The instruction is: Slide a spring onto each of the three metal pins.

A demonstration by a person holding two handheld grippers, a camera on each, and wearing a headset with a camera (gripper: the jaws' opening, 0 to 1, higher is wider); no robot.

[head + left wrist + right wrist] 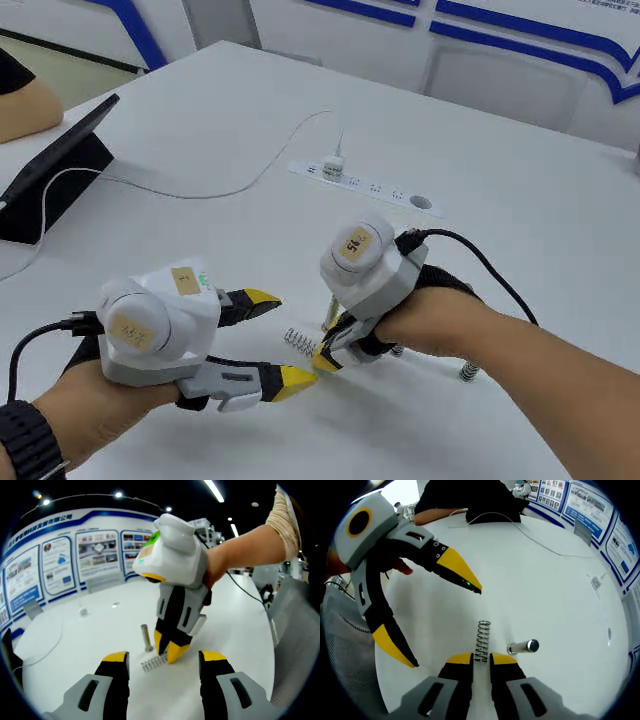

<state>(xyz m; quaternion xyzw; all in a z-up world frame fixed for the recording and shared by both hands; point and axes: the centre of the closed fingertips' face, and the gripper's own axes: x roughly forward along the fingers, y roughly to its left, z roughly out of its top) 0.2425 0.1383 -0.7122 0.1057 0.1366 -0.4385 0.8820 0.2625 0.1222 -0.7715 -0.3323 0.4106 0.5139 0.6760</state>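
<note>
A small metal spring (298,342) (153,663) (483,639) lies on the white table. My right gripper (322,360) (482,659) points down at it, jaws shut on its near end. A bare metal pin (330,314) (146,637) (522,646) stands upright just beside the spring. My left gripper (285,338) (164,657) is open, its yellow fingertips (465,578) spread on either side of the spring without touching it. The right gripper (171,647) hangs in front of the left one.
Two more small coiled pieces (468,371) (397,350) stand by the right hand. A white power strip (365,183) with a plug and cable lies further back. A black tablet (50,170) leans at the far left, beside a person's arm (25,105).
</note>
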